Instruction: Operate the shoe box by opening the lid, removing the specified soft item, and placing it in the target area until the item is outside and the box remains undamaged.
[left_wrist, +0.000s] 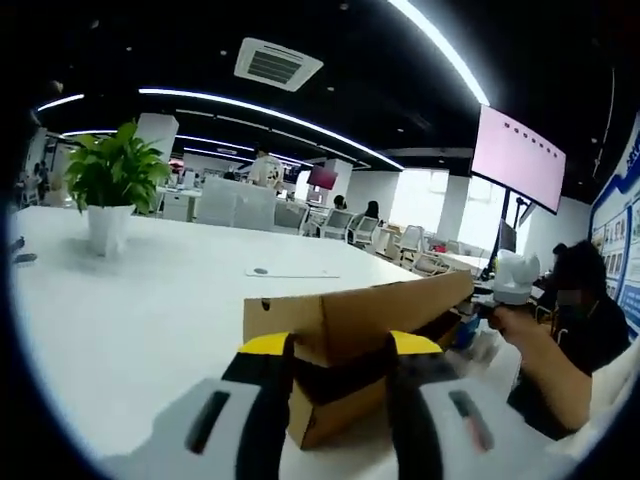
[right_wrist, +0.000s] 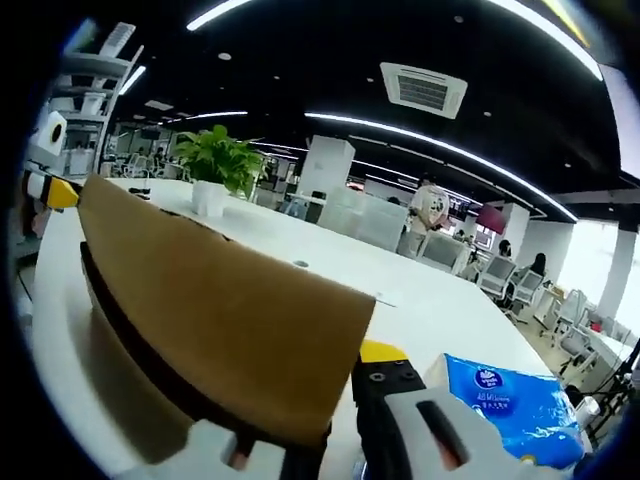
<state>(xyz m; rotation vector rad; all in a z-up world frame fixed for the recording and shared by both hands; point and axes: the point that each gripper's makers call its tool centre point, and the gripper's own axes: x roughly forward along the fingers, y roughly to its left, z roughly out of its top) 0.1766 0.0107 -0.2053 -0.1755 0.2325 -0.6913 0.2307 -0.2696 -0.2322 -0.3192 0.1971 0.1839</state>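
A brown cardboard shoe box (left_wrist: 350, 320) lies on the white table (left_wrist: 150, 300). Its near corner sits between the yellow-tipped jaws of my left gripper (left_wrist: 340, 352), which close against it. The lid (right_wrist: 220, 300) is tilted up, with a dark gap under its edge. My right gripper (right_wrist: 320, 405) grips the lid's near end: one yellow-tipped finger (right_wrist: 383, 352) shows beside it, the other is hidden under the cardboard. At the box's far end the right gripper (left_wrist: 510, 285) appears, held by a hand. The left gripper (right_wrist: 48, 190) shows at the lid's far corner. A soft blue tissue pack (right_wrist: 510, 400) lies beside the box.
A potted green plant (left_wrist: 110, 180) stands far back on the table, also visible as the plant (right_wrist: 215, 165) beyond the lid. A flat white sheet (left_wrist: 290, 272) lies mid-table. A seated person (left_wrist: 580, 320) is at the right. Office chairs and desks fill the background.
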